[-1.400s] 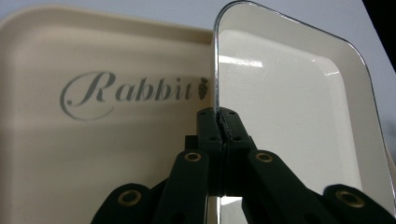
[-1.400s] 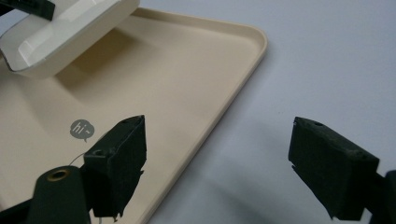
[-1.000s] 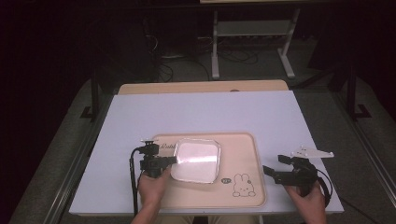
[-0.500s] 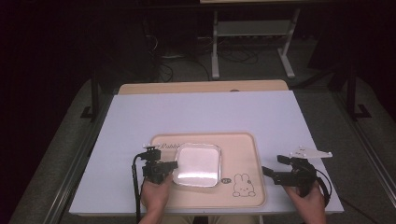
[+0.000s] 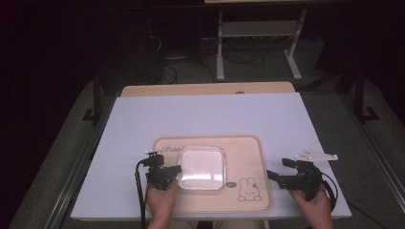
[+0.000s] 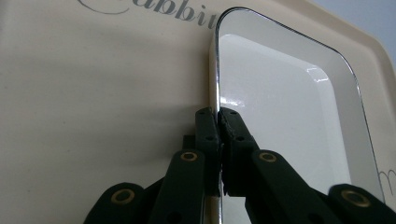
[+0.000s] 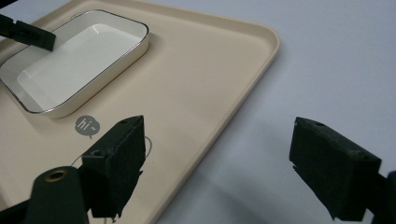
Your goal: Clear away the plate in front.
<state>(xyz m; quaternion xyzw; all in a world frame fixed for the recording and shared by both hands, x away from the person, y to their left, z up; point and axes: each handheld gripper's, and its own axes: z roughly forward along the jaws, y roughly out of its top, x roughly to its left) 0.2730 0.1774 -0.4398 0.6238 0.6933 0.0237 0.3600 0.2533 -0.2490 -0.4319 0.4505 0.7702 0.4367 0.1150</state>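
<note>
Where the dish sits: the white dish [image 5: 202, 167] lies flat on the beige tray [image 5: 248, 152], in the tray's left half, its near-left rim at the tray's left side.
Dish: rounded rectangle, white inside, with a thin silver rim [image 6: 217, 70]; in the left gripper view it runs away from the jaws toward the tray's far edge.
Left gripper: the left gripper [image 5: 173, 169] is clamped on the dish's left rim; in the left gripper view [image 6: 218, 122] its two black jaws press together with the silver rim pinched between them, one jaw outside the dish over the tray, the other inside over the white floor.
Left hand: the left hand [image 5: 160, 200] holds that gripper at the tray's near-left corner, a black cable trailing down beside it.
Tray: beige, raised lip, grey script [image 6: 187, 14] printed left of the dish, a rabbit drawing [image 5: 247, 188] and a small "hi" bubble [image 7: 87, 126] right of the dish.
Right gripper: the right gripper [image 5: 281, 172] hovers just off the tray's right edge, jaws wide apart and holding nothing; in the right gripper view [image 7: 224, 172] one jaw hangs over the tray's lip, the other over the mat.
Right hand: the right hand [image 5: 313, 202] grips it, right of the tray's near corner.
Mat: a pale lilac mat [image 5: 210, 114] lies under the tray and covers most of the table.
</note>
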